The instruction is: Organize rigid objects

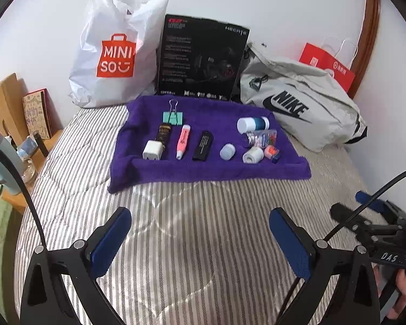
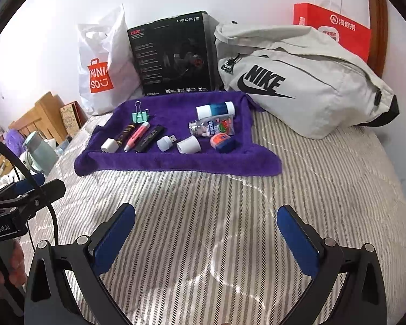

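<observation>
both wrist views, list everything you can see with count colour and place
towel: 1, purple, on striped bed
binder clip: 1, teal, towel back left
charger plug: 1, white, towel front left
highlighter: 1, pink, beside the plug
bottle: 1, white and blue, lying at towel back right
Nike bag: 1, grey, right of towel
Miniso bag: 1, white, at wall
box: 1, black, at wall
left gripper: open, empty
right gripper: open, empty

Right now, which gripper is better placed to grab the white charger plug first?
Left, probably. The white charger plug lies at the purple towel's left front corner, nearer the left gripper. For the right gripper it sits far left. Both are open and empty.
</observation>
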{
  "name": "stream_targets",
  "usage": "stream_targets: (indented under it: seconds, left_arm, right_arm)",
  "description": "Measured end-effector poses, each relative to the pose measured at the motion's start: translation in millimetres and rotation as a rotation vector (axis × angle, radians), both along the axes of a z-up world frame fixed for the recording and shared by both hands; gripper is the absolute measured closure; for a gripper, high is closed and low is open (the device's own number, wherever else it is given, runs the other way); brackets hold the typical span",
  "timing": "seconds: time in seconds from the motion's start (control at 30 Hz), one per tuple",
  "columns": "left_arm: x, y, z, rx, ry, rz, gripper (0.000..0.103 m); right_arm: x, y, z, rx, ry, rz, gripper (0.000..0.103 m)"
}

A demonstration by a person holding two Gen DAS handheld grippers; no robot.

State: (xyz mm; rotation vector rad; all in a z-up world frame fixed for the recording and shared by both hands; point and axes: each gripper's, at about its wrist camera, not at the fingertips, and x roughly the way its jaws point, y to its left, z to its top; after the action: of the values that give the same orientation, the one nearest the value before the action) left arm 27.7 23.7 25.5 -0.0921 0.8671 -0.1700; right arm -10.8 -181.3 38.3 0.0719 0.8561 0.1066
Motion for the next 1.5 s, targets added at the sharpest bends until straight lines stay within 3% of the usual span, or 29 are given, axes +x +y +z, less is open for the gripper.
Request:
stream_targets:
  seconds: [1.5]
  left_arm:
    - [-7, 9, 8, 0.047, -0.026, 0.014, 0.0]
  right_arm:
    - [-16, -3, 17, -0.006, -0.023, -0.013, 0.0]
